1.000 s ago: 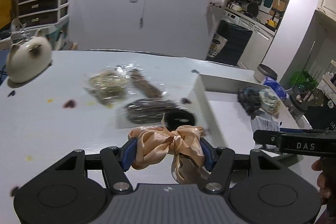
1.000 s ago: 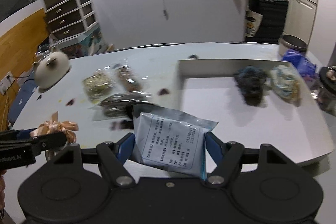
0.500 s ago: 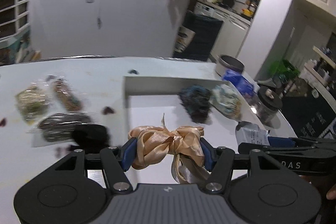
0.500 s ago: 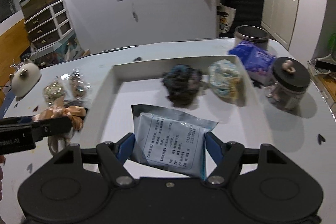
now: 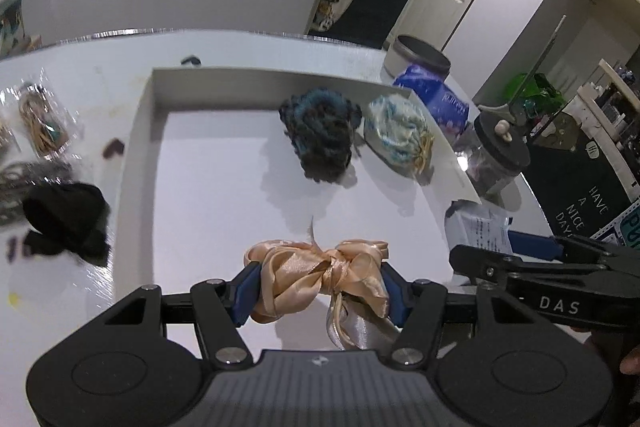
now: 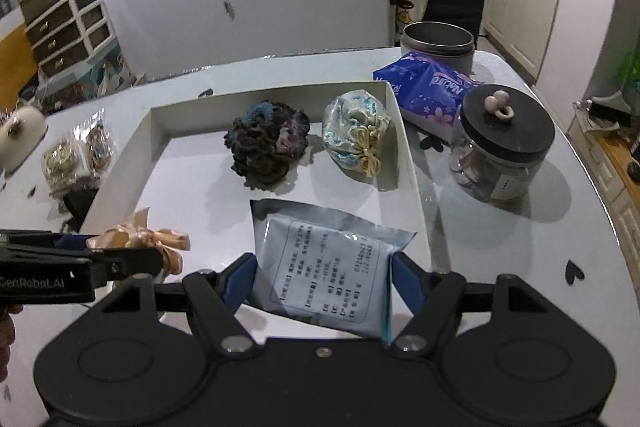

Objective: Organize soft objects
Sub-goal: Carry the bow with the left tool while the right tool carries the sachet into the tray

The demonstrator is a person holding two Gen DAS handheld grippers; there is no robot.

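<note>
Hovering over the tray (image 6: 154, 131): left gripper (image 5: 320, 287) clamps the bow (image 5: 320, 277), right gripper (image 6: 322, 281) pinches the packet (image 6: 332, 267). Two scrunchies (image 6: 266, 143) are already in; these two need dropping, and the black one (image 5: 66, 217) and bagged bits (image 6: 60, 159) wait outside.

— What soft things are in the white tray (image 6: 154, 131)?

— At its far side, a dark blue-black ruffled scrunchie (image 6: 267, 143) lies bunched, and just right of it, against the right wall, sits a pale blue-and-white one in clear wrap (image 6: 356, 133).

— And the peach one?

— The peach satin bow scrunchie (image 5: 320, 277) is lifted over the tray's near left part, its tails hanging down.

— The packet?

— The flat pale blue sealed packet (image 6: 328, 267) with printed text is lifted at the near right, tilted, label upward.

— Anything outside?

— A black crumpled fabric piece (image 5: 66, 221) lies left of the tray.
</note>
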